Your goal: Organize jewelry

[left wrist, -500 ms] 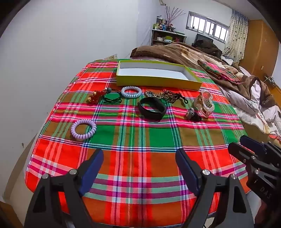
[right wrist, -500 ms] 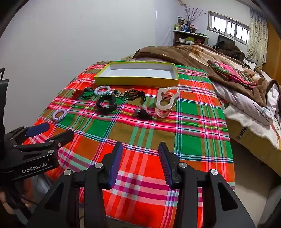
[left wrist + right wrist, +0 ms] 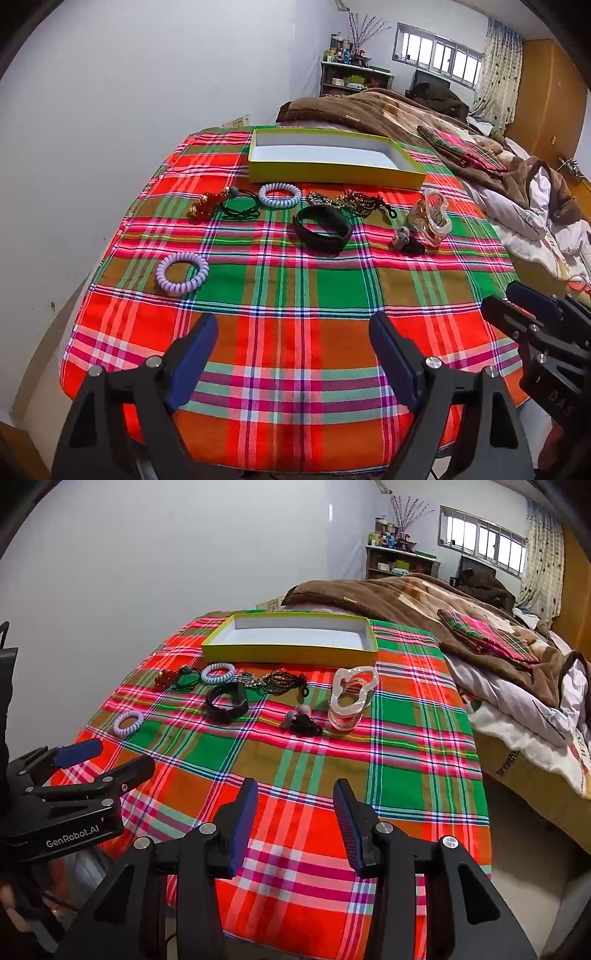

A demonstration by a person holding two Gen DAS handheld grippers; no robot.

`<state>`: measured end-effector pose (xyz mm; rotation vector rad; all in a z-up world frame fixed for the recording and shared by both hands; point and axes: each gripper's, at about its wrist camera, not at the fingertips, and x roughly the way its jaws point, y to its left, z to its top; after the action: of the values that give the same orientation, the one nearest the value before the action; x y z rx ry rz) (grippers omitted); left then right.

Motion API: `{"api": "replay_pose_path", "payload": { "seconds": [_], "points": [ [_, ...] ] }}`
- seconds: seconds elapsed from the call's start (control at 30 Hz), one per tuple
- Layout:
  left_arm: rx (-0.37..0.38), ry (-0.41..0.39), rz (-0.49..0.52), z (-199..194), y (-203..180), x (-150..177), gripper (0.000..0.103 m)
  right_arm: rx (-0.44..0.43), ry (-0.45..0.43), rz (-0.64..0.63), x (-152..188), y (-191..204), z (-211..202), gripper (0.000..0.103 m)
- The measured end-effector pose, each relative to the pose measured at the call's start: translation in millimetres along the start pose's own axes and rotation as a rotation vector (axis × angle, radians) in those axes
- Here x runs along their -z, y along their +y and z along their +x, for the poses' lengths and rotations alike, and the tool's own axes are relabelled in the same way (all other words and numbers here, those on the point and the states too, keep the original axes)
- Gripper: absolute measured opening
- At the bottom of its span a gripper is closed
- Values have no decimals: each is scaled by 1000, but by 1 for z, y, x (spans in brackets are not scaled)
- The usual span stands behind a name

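Observation:
An empty yellow box (image 3: pixel 332 170) (image 3: pixel 288 652) lies at the far side of the plaid-covered table. In front of it lie a red bead charm (image 3: pixel 205 206), a black cord hair tie (image 3: pixel 240 208), a white spiral tie (image 3: pixel 279 195), a dark beaded chain (image 3: pixel 351 201), a black band (image 3: pixel 322 228) (image 3: pixel 226 700), a clear hair claw (image 3: pixel 432 216) (image 3: pixel 352 696) and a small grey-and-black piece (image 3: pixel 406 242). A purple spiral tie (image 3: pixel 181 272) (image 3: pixel 128 723) lies nearer left. My left gripper (image 3: pixel 291 354) and right gripper (image 3: pixel 293 823) are open and empty over the near edge.
The table (image 3: pixel 295 302) stands against a white wall on the left. A bed with brown blankets (image 3: pixel 424 114) and white bedding (image 3: pixel 524 716) lies to the right. The right gripper shows at the left view's right edge (image 3: pixel 535 332).
Both grippers have stayed nearly still; the views have shifted only slightly. Nothing on the table has moved.

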<state>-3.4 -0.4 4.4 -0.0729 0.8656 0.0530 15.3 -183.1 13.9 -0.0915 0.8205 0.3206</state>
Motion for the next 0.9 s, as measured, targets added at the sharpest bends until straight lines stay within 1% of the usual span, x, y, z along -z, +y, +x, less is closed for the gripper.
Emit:
{"api": "replay_pose_path", "payload": {
  "seconds": [0.9],
  "points": [
    [11, 12, -16, 1, 3, 2, 86, -5, -8, -6, -1, 3, -2, 43]
  ]
}}
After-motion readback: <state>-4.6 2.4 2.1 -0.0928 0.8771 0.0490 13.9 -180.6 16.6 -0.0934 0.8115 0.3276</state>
